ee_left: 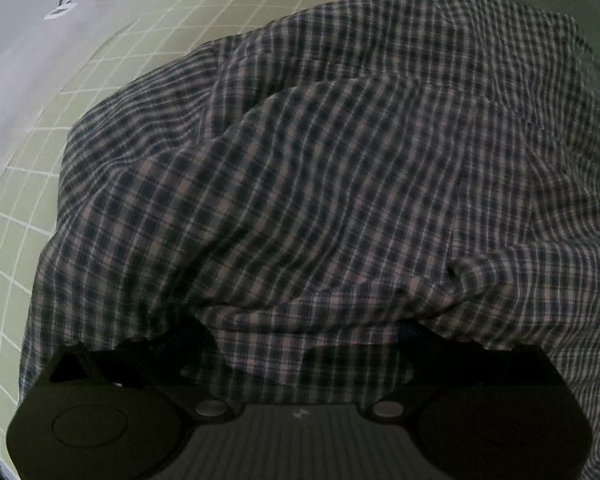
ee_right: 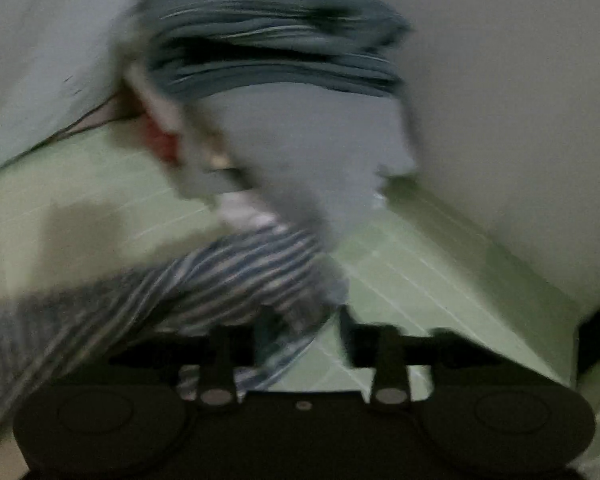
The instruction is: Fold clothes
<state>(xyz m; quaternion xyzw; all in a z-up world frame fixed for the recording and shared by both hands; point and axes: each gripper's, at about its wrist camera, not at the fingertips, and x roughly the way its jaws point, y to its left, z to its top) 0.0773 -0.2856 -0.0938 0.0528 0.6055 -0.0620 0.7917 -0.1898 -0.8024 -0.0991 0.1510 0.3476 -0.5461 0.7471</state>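
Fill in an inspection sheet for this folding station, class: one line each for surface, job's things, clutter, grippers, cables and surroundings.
Surface: green cutting mat with a white grid.
Job's things: checked shirt, rumpled, lying on the mat; a corner of it reaches the right gripper.
Clutter: pile of grey-blue cloth at the mat's far edge, blurred.
Grippers: left gripper over the shirt, jaws wide. Right gripper part closed around the shirt corner; grip unclear.
Cables: thin dark line beyond the mat, possibly a cable.
Surroundings: pale wall.
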